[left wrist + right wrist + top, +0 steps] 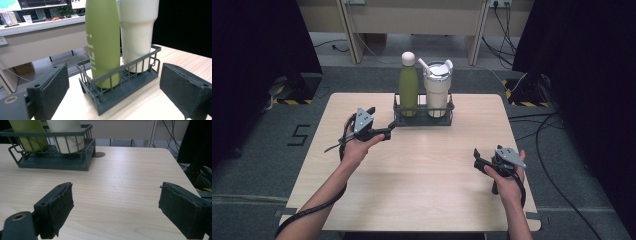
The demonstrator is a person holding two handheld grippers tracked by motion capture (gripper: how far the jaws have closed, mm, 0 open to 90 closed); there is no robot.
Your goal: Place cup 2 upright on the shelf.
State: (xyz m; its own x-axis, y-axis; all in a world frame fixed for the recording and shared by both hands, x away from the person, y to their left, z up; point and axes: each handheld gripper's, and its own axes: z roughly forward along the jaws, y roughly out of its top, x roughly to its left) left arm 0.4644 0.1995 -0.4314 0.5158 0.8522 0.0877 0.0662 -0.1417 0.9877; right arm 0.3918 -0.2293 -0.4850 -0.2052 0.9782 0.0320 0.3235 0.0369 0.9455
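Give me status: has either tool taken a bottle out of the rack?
Nothing done: green bottle and cream tumbler both stand in the wire rack. In hand: left tool, open, sits at the rack's left end facing the bottle. Right tool is open over bare table. Grasp and lift remain.
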